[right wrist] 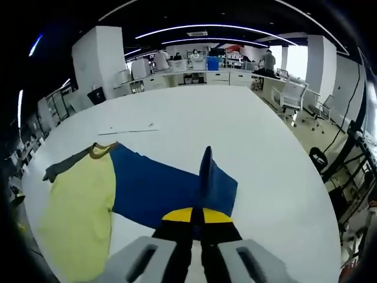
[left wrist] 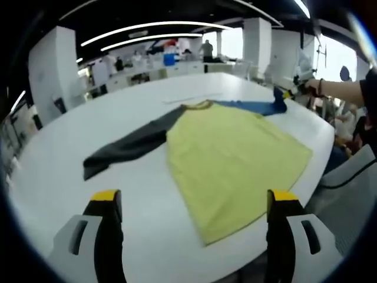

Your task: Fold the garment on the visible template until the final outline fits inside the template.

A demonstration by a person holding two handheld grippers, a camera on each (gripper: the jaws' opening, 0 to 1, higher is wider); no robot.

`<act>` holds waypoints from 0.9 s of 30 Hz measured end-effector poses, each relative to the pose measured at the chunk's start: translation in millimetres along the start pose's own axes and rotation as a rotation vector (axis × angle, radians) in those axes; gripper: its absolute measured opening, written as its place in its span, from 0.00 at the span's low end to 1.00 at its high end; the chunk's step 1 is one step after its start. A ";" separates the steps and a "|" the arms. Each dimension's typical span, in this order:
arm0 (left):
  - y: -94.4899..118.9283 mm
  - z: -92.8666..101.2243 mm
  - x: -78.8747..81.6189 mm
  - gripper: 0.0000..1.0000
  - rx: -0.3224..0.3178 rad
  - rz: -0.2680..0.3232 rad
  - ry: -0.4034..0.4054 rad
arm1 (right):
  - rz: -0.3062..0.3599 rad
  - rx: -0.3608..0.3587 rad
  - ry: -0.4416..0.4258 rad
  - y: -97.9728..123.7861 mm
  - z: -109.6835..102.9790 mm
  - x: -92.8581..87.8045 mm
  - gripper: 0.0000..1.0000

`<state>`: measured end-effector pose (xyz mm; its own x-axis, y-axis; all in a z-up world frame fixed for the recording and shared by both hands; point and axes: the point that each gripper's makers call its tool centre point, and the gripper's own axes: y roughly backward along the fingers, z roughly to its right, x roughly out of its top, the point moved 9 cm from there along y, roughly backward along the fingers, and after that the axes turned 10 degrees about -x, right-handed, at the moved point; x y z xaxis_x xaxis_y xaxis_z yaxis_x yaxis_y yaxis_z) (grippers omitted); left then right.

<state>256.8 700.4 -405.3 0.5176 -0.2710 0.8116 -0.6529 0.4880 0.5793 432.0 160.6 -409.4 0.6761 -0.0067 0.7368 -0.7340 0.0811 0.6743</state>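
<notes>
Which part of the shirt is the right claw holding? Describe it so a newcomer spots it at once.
On the big white table lies a shirt with a yellow body. The blue sleeve spreads from its shoulder toward the right claw, which pinches its raised end. The opposite sleeve is dark grey and lies flat.

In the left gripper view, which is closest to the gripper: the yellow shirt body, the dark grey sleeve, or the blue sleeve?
1. Yellow shirt body, just ahead, toward the right jaw.
2. Dark grey sleeve, farther back, left.
3. Blue sleeve, far side of the white table, lifted by the right gripper.
</notes>
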 end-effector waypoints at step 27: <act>-0.8 -1.0 -1.6 0.99 -0.013 -0.005 0.015 | -0.007 0.157 0.096 -12.8 -86.6 28.3 0.00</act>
<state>257.0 701.3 -407.2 0.5293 -0.2612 0.8073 -0.6427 0.4977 0.5824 466.1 245.7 -401.5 0.6784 0.0888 0.7293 -0.7255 -0.0755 0.6840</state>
